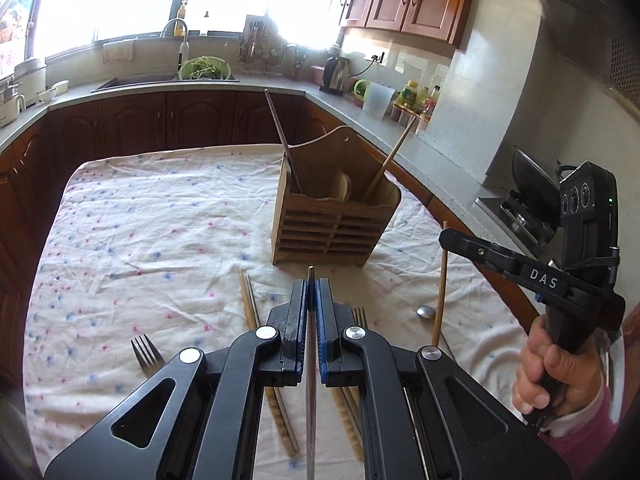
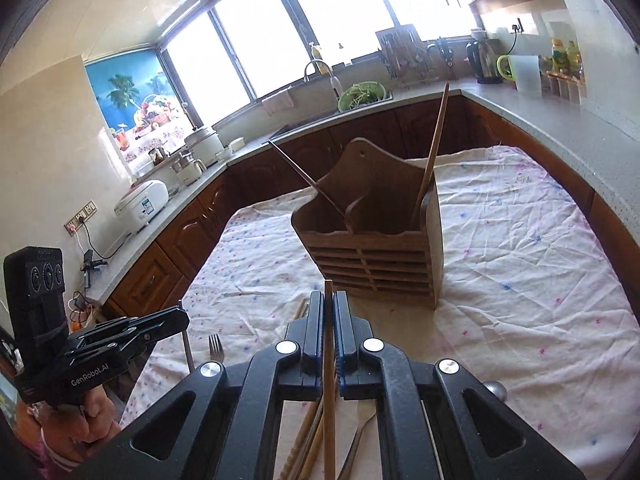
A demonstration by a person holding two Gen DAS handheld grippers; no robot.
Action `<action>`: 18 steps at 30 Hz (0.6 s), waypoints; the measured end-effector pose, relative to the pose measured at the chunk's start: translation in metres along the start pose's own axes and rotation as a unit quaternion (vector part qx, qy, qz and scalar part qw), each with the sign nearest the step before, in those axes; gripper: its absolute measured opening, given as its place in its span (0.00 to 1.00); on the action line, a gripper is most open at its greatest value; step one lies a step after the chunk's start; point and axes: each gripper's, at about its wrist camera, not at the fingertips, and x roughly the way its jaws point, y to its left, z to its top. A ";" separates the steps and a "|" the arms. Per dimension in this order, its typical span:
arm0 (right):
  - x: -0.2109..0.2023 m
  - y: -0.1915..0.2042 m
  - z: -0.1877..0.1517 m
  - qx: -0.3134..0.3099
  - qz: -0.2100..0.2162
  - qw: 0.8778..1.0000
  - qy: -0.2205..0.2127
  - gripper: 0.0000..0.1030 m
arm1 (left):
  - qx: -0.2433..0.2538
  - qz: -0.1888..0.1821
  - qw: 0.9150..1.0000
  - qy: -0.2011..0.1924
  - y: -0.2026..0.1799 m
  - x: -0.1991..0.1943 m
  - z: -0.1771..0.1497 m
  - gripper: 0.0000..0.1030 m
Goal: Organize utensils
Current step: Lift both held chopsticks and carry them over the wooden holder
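A wooden utensil holder (image 1: pixel 334 220) stands on the floral cloth, also in the right wrist view (image 2: pixel 376 256). It holds a metal chopstick (image 1: pixel 283 138) on its left and a wooden chopstick (image 1: pixel 390 160) on its right. My left gripper (image 1: pixel 311 292) is shut on a metal chopstick (image 1: pixel 311 380), in front of the holder. My right gripper (image 2: pixel 329 308) is shut on a wooden chopstick (image 2: pixel 329 380); that stick also shows upright in the left wrist view (image 1: pixel 441 280). Loose chopsticks (image 1: pixel 250 304), forks (image 1: pixel 146 354) and a spoon (image 1: pixel 425 311) lie on the cloth below.
The cloth-covered table (image 1: pixel 160 220) is ringed by a kitchen counter (image 1: pixel 432 152) with a sink, a green colander (image 1: pixel 205 68), a kettle (image 1: pixel 335 72) and bottles. A stove with a wok (image 1: pixel 528 184) is at the right.
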 end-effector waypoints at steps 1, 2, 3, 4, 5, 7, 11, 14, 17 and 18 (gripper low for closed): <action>-0.005 0.003 0.001 -0.001 0.002 1.000 -0.007 0.05 | 0.001 -0.001 1.000 -0.005 -0.001 -0.006 0.000 0.04; -0.011 0.005 0.003 -0.003 0.003 1.000 -0.014 0.05 | 0.001 -0.002 1.000 -0.010 0.000 -0.011 -0.001 0.03; -0.017 0.006 0.004 -0.006 0.002 1.000 -0.021 0.04 | 0.000 -0.002 1.000 -0.015 0.000 -0.016 -0.001 0.03; -0.021 0.008 0.006 -0.011 0.000 1.000 -0.026 0.04 | -0.001 -0.002 1.000 -0.020 0.000 -0.020 -0.002 0.03; -0.025 0.011 0.006 -0.012 -0.001 0.999 -0.032 0.05 | -0.002 -0.003 1.000 -0.023 0.000 -0.025 -0.003 0.04; -0.031 0.012 0.007 -0.014 -0.001 0.999 -0.040 0.04 | -0.003 -0.004 1.000 -0.031 0.000 -0.032 -0.003 0.03; -0.040 0.014 0.008 -0.013 -0.004 0.999 -0.053 0.05 | -0.004 -0.003 0.999 -0.041 -0.001 -0.042 -0.003 0.03; -0.042 0.013 0.009 -0.012 -0.004 0.998 -0.055 0.04 | -0.004 -0.002 0.999 -0.048 -0.002 -0.046 -0.002 0.03; -0.044 0.013 0.009 -0.013 -0.005 0.998 -0.057 0.05 | -0.005 -0.001 0.999 -0.053 -0.003 -0.049 -0.001 0.03; -0.045 0.013 0.009 -0.012 -0.005 0.998 -0.058 0.05 | -0.005 -0.001 0.998 -0.055 -0.004 -0.050 -0.001 0.03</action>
